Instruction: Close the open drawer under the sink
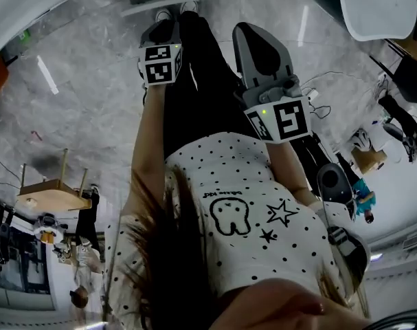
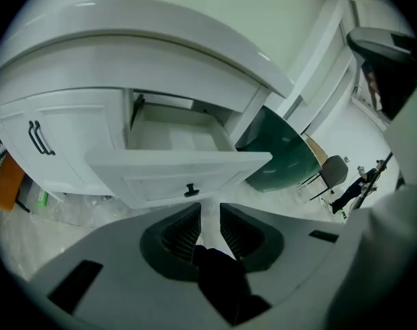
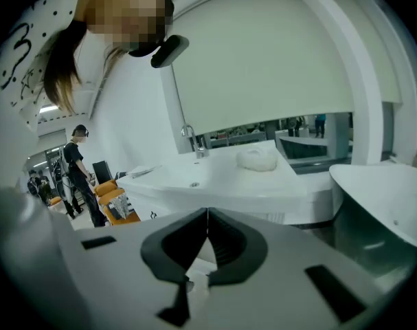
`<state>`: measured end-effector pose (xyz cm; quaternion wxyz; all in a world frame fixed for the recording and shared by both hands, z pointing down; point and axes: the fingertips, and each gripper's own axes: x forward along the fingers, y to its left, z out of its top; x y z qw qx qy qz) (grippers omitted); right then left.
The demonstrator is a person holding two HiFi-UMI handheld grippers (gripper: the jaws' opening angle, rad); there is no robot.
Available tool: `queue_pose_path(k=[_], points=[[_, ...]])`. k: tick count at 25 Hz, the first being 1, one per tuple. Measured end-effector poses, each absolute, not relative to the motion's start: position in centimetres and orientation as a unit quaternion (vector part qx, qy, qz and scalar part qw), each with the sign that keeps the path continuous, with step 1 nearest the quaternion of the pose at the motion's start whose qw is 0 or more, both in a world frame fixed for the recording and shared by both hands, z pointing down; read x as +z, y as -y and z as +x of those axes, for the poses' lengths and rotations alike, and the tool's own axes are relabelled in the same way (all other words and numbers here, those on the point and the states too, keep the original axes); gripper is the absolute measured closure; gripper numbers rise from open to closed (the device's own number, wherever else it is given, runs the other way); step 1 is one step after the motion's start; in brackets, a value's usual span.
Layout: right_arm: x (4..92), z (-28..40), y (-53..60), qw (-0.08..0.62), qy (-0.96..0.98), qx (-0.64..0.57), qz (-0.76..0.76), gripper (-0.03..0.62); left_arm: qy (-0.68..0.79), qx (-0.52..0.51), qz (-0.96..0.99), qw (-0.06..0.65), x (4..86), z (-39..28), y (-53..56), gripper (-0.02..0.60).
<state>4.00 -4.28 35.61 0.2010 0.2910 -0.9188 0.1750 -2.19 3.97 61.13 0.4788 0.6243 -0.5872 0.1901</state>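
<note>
Two grippers, two roles: the left gripper [image 2: 209, 213], jaws slightly parted and empty, faces the open drawer [image 2: 168, 172] jutting from the cabinet [image 2: 64, 139], its knob [image 2: 191, 190] just ahead, likely lined up to push, while the right gripper [image 3: 207, 217], clenched on nothing, idles toward the sink [image 3: 194, 181].

The drawer [image 2: 174, 158] front has a smooth white painted finish with a soft satin sheen, and its small knob [image 2: 191, 190] is dark and matt. The sink [image 3: 215, 174] top is glossy white, and the tap [image 3: 189, 140] is bright polished metal. The floor [image 1: 91, 81] looks like grey veined stone, polished enough to throw back the lights. The left gripper [image 2: 209, 212] and right gripper [image 3: 207, 215] have matt grey plastic shells with dark ribbed pads [image 2: 181, 236]. The person's shirt [image 1: 242, 205] is soft dotted cloth.
</note>
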Motion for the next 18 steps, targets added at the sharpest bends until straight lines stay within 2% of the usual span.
queue_pose_path(k=[7,10,18], points=[[40.5,4.9,2.7,0.225,0.904,0.194,0.307,0.579,0.632,0.193,0.61,0.438,67.7,-2.8,-2.6,0.471],[41.8,5.1,2.9,0.23,0.899,0.198,0.315,0.579,0.635,0.196,0.602,0.443,69.8,-2.8,-2.1,0.46],[44.1,5.0,1.5,0.245,0.89,0.222,0.313,0.58,0.653,0.159,0.609,0.421,70.7,-2.5,0.0,0.434]])
